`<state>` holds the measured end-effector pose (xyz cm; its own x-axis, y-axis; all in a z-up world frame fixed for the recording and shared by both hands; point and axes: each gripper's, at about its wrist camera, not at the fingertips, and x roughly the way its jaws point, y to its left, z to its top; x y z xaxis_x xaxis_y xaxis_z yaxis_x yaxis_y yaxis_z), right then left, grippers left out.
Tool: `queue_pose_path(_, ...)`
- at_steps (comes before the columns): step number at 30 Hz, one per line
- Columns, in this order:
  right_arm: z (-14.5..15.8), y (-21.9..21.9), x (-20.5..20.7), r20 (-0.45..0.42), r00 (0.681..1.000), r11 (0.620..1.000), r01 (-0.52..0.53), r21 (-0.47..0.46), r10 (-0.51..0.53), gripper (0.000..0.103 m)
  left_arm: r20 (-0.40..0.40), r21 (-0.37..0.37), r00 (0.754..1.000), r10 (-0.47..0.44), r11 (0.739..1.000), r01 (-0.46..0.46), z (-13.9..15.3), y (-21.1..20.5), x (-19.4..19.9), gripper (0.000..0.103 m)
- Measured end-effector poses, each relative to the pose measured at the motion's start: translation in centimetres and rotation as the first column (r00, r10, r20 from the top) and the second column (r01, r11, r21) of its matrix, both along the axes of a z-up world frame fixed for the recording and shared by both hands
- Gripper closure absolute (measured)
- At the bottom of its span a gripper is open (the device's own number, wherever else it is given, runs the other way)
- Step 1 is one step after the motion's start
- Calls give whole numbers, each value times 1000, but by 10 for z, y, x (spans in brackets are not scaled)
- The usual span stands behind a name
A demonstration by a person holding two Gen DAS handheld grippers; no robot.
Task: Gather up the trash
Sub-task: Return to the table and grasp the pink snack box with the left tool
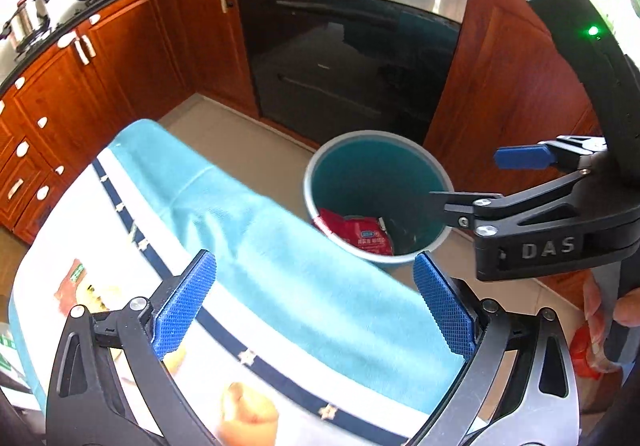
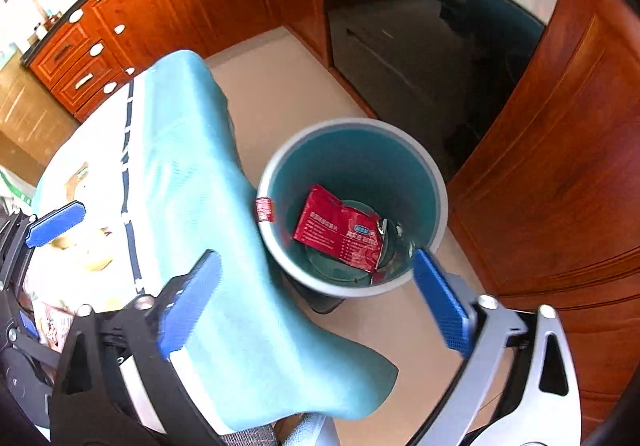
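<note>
Left wrist view: we see the left gripper (image 1: 314, 304) with jaws spread wide, nothing between the blue pads (image 1: 182, 306). Directly under and ahead of the jaws lies the teal-edged tablecloth (image 1: 280, 258) with a navy stripe, draped over the table edge. Below the left pad we make out blurred yellowish items (image 1: 248, 412) on the white part of the cloth; we cannot tell what they are. Ahead of the right pad, past the cloth edge, stands the round bin (image 1: 378, 202) on the floor, teal inside, with a red wrapper (image 1: 356, 236) lying in its bottom, partly hidden by the cloth. To the right, over the bin, the right gripper (image 1: 468, 178) is seen side-on, jaws apart, empty. Further ahead sit the oven (image 1: 348, 58) and wooden cabinets (image 1: 100, 86).

Right wrist view: the right gripper (image 2: 316, 302) is wide open too, nothing held, pads (image 2: 440, 306) clear of everything. Between the jaws and just ahead is the bin (image 2: 434, 182), and the red wrapper (image 2: 340, 232) lies flat on its floor beside something dark and shiny we cannot identify. A small red label (image 2: 265, 209) sits on the bin rim nearest the cloth. The tablecloth (image 2: 192, 174) hangs under the left pad and touches the bin's near side. Far left, the left gripper's blue pad (image 2: 56, 224) shows over the table. Oven (image 2: 420, 66) and cabinets (image 2: 560, 166) lie beyond.
</note>
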<state>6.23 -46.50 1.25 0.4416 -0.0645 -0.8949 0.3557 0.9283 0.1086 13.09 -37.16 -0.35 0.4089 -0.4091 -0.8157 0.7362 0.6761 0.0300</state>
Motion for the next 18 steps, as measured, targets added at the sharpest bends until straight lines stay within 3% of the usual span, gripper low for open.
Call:
queue_pose_path(9, 32, 85, -1, 28, 986, 987, -162, -18, 163, 6, 29, -15, 995, 99, 995, -99, 20, 109, -20, 4)
queue_pose_path(14, 33, 149, 2, 17, 954, 954, -299, 1, 299, 6, 42, 30, 980, 192, 981, -194, 15, 191, -35, 4)
queue_pose_path(18, 20, 202, 2, -6, 918, 918, -395, 25, 396, 6, 29, 71, 957, 289, 954, -291, 4, 262, -45, 4)
